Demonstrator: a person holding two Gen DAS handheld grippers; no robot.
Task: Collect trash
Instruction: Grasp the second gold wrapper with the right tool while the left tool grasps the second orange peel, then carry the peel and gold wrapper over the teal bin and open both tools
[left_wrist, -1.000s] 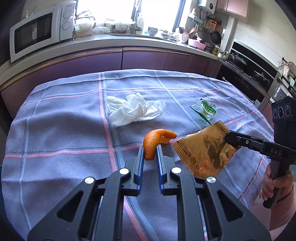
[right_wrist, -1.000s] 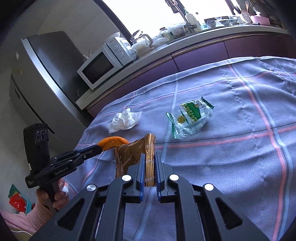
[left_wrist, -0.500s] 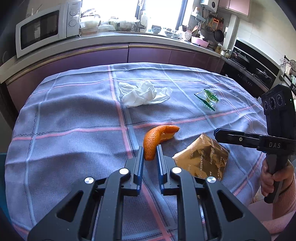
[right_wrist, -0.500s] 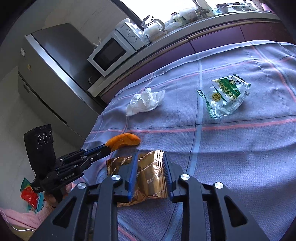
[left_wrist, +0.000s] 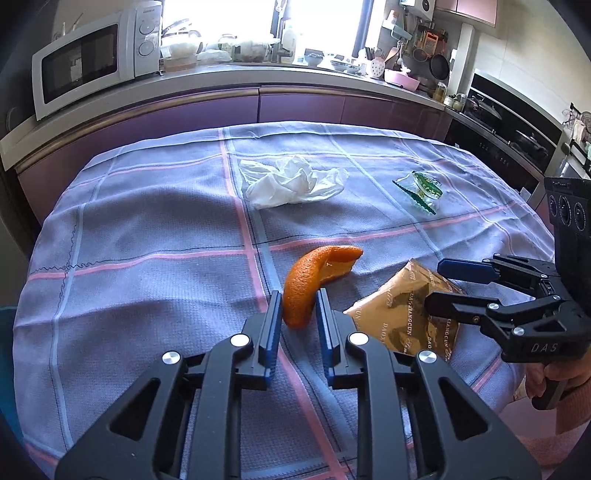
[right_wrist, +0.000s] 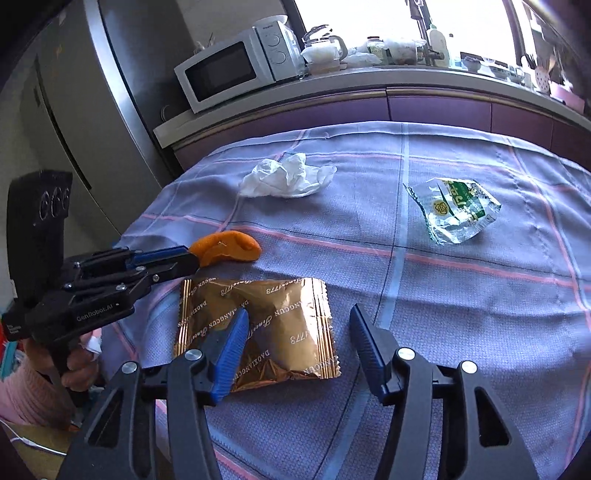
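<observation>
In the left wrist view, an orange peel (left_wrist: 316, 282) is seen on the checked cloth (left_wrist: 147, 258), its near end between the narrowly parted fingers of the left gripper (left_wrist: 298, 314). The jaws have just been opening slightly, and a thin gap shows on each side of the peel. A gold wrapper (left_wrist: 399, 314) lies just right of it, under the right gripper (left_wrist: 439, 284), whose jaws are spread. A tissue (left_wrist: 291, 181) and a clear green wrapper (left_wrist: 421, 188) lie farther back, well apart.

In the right wrist view, the right gripper (right_wrist: 299, 332) is seen with jaws that have just been opening wide; the gold wrapper (right_wrist: 273, 317) lies flat on the cloth (right_wrist: 461, 314) between them, released. The left gripper (right_wrist: 192, 258) is seen at the peel (right_wrist: 229, 251). The tissue (right_wrist: 288, 177) and the clear green wrapper (right_wrist: 454, 210) lie beyond.
</observation>
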